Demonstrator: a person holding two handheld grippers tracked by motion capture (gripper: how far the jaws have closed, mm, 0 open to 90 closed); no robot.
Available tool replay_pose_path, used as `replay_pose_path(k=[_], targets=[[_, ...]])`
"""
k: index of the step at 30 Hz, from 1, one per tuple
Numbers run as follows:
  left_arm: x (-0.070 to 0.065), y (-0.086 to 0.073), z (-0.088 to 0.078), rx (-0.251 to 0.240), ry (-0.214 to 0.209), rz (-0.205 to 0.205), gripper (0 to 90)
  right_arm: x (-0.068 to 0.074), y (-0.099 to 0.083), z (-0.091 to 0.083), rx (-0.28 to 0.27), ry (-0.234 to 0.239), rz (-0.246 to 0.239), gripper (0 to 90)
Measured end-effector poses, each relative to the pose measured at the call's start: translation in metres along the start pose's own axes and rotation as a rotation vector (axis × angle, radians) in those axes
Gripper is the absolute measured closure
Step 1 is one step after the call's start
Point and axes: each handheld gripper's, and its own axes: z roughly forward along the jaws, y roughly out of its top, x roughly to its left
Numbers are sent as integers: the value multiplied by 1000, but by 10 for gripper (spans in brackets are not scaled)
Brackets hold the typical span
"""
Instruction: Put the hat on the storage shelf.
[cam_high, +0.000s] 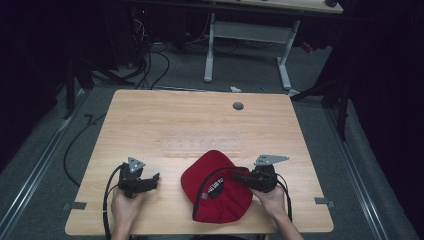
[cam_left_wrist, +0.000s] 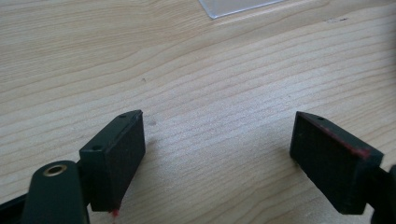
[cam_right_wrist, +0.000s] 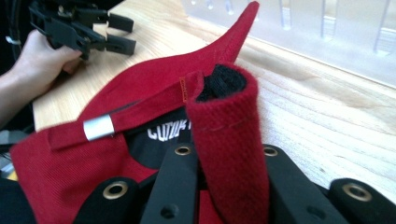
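1. Your left gripper (cam_high: 154, 180) rests low over the table (cam_high: 150, 120) at its near left, held in your left hand (cam_high: 124, 204); in the left gripper view its jaws stand wide apart with bare wood grain between them; they hold nothing
2. Your right gripper (cam_high: 237, 176) sits at the near right, gripped by your right hand (cam_high: 272, 199); its jaws are closed on a folded piece of the cap (cam_high: 216, 187); in the right gripper view that red fabric (cam_right_wrist: 229, 140) rises between the two black jaws, rolled so the black lining shows at its top
3. The cap lies on the table near the front edge, between your two grippers and closer to the right one; its brim points away from you toward the table's centre; its open underside faces up, showing a dark inner patch with white lettering, too small to read
4. The strap (cam_right_wrist: 140, 114) runs across the cap's opening in the right gripper view, with a silver clasp (cam_right_wrist: 98, 127) on it
5. A clear plastic rack (cam_high: 202, 145) lies flat on the table just beyond the brim; a grey grommet (cam_high: 238, 106) is set in the far part of the tabletop, well apart from the cap
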Motion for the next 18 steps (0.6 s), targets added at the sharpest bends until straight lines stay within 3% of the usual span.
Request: replay_pose_path(k=[8,11,15,18], targets=[[-1,-1,-1,-7,0,10,184,3,12,-16,-27,-20,20,851],[-3,-3,-3,-12,-10,45,186,4,16,-20,-34,-25,30,850],[-6,-4,-6,-9,-27,57,188,4,18,-23,-40,-31,34,851],[-11,-3,-11,-16,-78,42,197,4,19,-25,-46,-34,49,851]])
